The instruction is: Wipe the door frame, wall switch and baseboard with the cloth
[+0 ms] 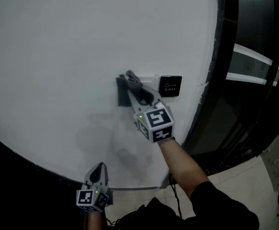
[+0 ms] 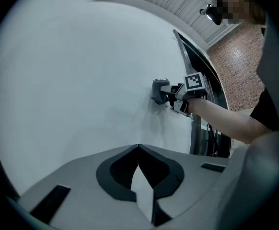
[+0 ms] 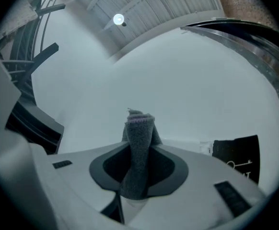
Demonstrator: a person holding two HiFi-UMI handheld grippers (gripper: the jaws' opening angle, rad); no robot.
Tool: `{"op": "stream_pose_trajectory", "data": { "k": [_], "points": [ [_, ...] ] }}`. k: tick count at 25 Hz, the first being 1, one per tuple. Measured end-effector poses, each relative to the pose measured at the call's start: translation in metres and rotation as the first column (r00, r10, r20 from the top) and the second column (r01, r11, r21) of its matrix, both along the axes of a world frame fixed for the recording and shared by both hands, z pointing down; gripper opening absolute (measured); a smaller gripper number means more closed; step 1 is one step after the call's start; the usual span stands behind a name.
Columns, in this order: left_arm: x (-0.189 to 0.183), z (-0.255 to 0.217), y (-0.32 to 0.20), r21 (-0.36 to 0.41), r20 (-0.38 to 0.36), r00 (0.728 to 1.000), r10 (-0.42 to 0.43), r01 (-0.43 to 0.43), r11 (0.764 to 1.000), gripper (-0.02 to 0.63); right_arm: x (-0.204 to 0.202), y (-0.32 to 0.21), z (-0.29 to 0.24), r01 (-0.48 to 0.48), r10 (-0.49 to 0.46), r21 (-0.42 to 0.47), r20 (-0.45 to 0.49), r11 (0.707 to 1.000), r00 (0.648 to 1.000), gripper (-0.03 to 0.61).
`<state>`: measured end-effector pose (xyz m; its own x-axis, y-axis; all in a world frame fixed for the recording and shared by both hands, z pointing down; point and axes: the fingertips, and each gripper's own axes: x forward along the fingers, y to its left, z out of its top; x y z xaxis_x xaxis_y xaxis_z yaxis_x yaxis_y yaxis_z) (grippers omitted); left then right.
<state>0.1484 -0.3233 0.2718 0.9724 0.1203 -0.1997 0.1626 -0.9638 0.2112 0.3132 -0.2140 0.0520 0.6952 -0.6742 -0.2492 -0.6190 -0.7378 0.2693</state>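
Cloth (image 1: 122, 92), seemingly soft, light and limp, lies on the white wall (image 1: 58, 56) at frame centre, left of the EXIT switch (image 1: 170, 86), sensibly pinched mid-fold by the right gripper (image 1: 135, 87), while the left gripper (image 1: 98, 169), lower left, is closed and empty.

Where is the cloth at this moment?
In the head view the cloth is near the centre, held by the right gripper at the white wall, just left of the black exit switch.
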Motion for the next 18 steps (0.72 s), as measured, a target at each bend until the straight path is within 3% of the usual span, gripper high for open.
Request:
{"op": "stream_pose_trajectory", "data": {
  "k": [9,18],
  "points": [
    [0.008,0.003,0.024,0.06,0.036,0.997,0.065,-0.067,0.996,0.0,0.012,0.047,0.004,-0.095,0.095,0.011,-0.004,0.995,0.995,0.091],
    [0.018,0.007,0.061,0.084,0.061,0.985,0.16,-0.165,0.983,0.0,0.017,0.088,-0.003,-0.131,0.131,0.02,-0.014,0.991,0.991,0.092]
  ]
}}
